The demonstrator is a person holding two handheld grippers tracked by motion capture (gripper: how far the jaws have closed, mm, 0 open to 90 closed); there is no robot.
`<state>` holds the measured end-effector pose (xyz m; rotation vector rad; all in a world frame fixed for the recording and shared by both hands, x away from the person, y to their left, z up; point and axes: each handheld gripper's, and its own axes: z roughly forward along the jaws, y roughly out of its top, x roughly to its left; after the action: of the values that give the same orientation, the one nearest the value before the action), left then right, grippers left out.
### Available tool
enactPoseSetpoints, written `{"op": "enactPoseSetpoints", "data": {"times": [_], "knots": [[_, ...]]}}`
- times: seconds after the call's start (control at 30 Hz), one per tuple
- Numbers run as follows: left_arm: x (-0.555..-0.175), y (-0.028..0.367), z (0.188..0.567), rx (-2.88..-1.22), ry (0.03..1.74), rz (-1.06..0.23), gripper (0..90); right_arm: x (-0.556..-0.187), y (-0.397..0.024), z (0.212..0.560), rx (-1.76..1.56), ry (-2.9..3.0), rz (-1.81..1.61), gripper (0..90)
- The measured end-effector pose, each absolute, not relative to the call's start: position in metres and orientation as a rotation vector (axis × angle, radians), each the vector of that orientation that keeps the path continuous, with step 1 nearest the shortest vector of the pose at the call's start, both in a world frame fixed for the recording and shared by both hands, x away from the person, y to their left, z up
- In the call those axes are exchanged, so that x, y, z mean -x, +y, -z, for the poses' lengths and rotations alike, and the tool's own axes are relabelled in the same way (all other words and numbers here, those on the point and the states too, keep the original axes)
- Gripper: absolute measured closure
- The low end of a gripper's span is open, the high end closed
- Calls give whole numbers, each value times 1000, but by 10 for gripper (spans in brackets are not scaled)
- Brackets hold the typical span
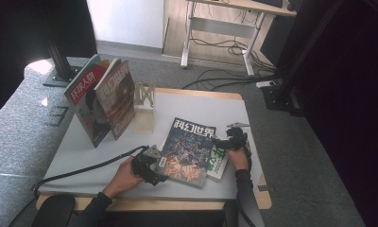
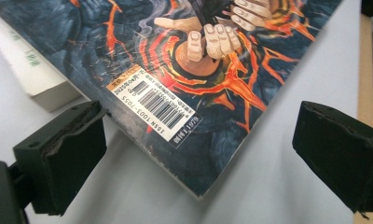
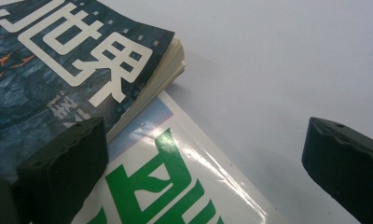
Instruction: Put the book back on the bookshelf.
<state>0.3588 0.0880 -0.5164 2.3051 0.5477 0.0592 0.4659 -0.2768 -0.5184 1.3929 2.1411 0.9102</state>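
Flat on the counter (image 1: pixel 83 151) atop a green-lettered book (image 3: pixel 175 196), dark magazine (image 1: pixel 189 150), near corner between the left gripper (image 2: pixel 198 154)'s apart jaws, right gripper (image 3: pixel 203 163) likewise gaping at the far edge.

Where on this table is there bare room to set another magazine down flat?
The widest bare patch is the near left of the table, between the standing magazines and the left gripper. A smaller strip lies behind the dark magazine, right of the wooden stand. The near right is crowded.

Bare table (image 1: pixel 196 106) behind dark magazine (image 1: pixel 189 149); 2 upright magazines (image 1: pixel 104 97), wooden stand (image 1: pixel 144 97) block far-left
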Motion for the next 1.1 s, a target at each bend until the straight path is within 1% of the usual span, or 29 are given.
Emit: {"op": "enactPoseSetpoints", "data": {"times": [0.13,0.33,0.43,0.53,0.63,0.67,0.9,1.1], "knots": [[-362,91,514,-2298,547,-53,40,-463,-277,518,-1385,2141,-925,26],[-365,99,509,-2339,545,-163,24,-453,-278,516,-1351,2170,-936,25],[-369,109,507,-2295,591,-149,27,-449,-279,512,-1337,2168,-947,25],[-374,117,507,-2275,625,-167,32,-448,-278,508,-1330,2164,-966,25],[-378,121,512,-2269,668,-171,40,-449,-274,506,-1324,2181,-985,25],[-379,121,515,-2262,678,-155,34,-449,-273,506,-1324,2184,-988,25],[-382,118,523,-2270,700,-126,28,-454,-270,507,-1338,2211,-988,26],[-379,116,526,-2283,678,-176,30,-461,-269,509,-1359,2229,-1020,25]]}}
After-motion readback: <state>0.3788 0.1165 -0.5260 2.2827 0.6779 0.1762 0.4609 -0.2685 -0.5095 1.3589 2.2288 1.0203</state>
